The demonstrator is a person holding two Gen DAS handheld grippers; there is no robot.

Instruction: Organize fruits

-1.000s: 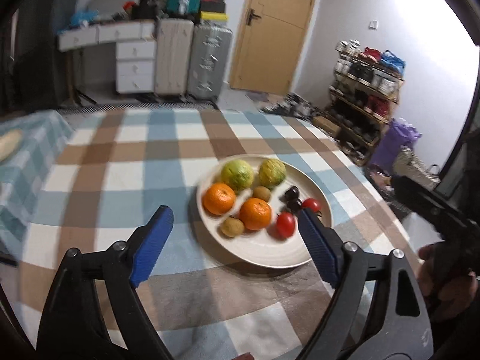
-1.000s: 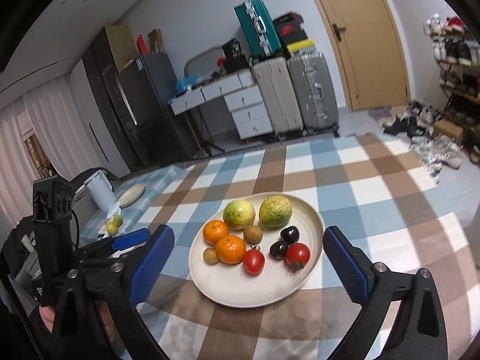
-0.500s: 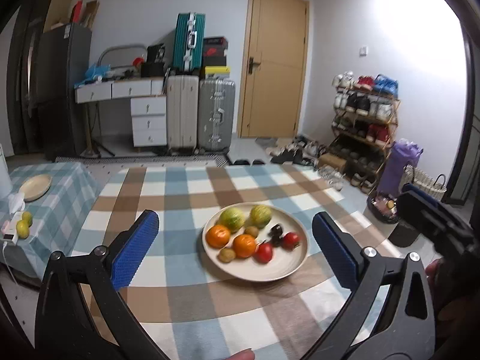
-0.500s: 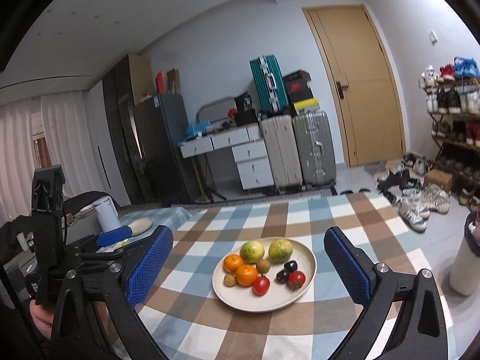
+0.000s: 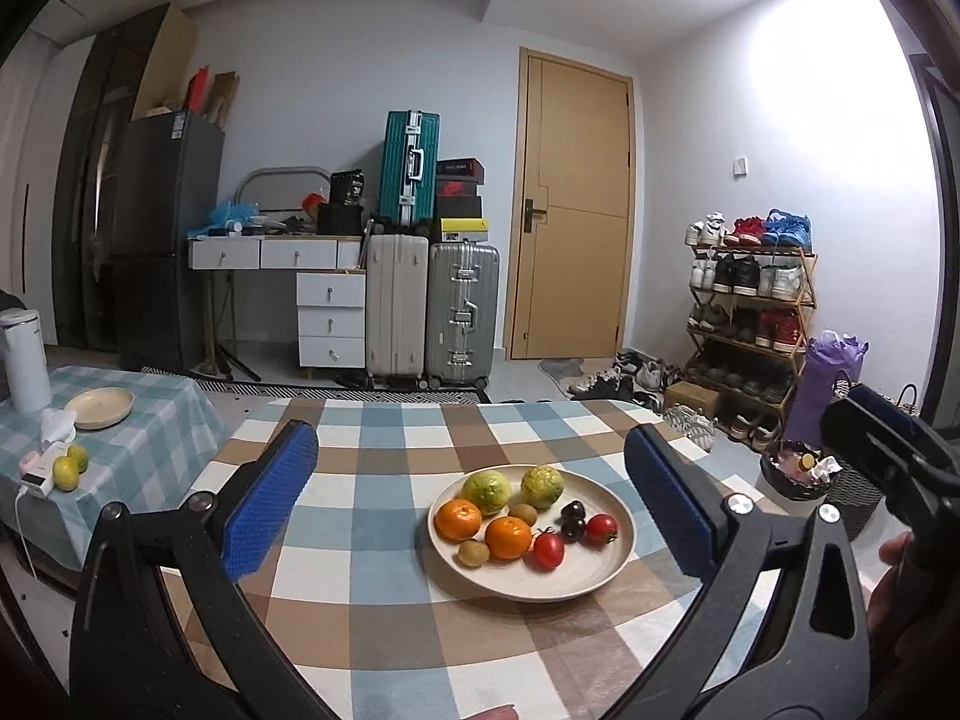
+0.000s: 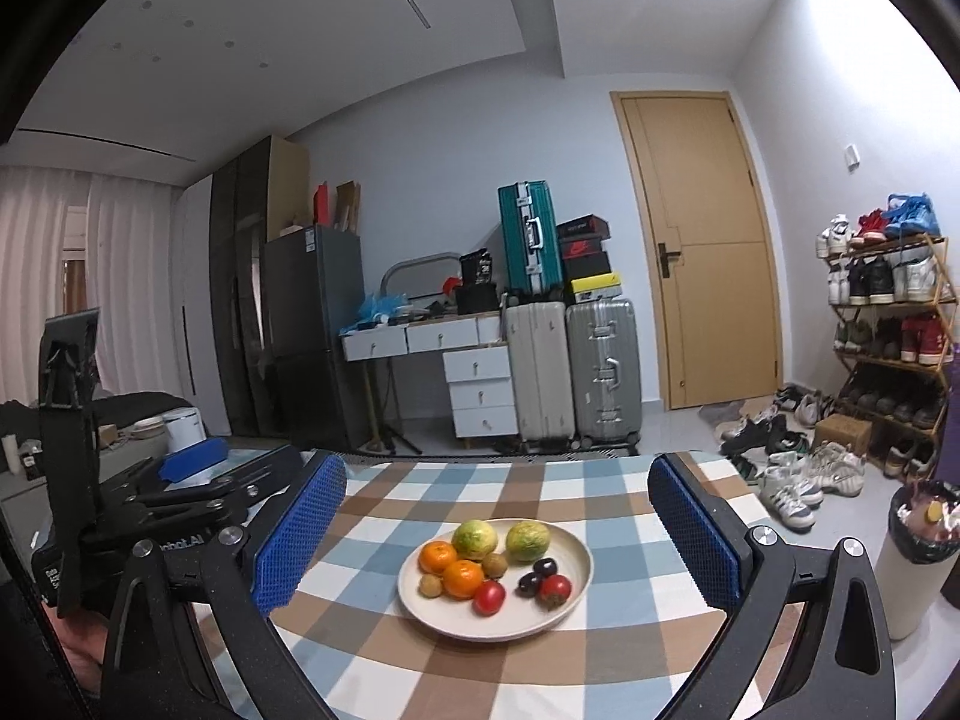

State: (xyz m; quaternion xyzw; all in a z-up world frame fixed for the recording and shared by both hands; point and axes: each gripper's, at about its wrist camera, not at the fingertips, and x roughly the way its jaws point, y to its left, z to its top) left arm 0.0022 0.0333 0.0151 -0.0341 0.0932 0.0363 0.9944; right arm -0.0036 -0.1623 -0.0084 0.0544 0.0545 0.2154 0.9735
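I read part of a word, "nbot.AI", on the left gripper (image 6: 198,480). Other labels are too small for me to read.

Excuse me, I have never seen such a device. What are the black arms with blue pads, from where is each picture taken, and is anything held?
A person holds one hand tool in each hand. Each tool carries a camera looking forward between its two fingers. One picture comes from the left claw, the other from the right claw. The blue pads are the fingertips. Both claws stand open and hold nothing. On the checked table lies a round plate with two oranges, two green-yellow fruits, small brown fruits, dark ones and red tomatoes.
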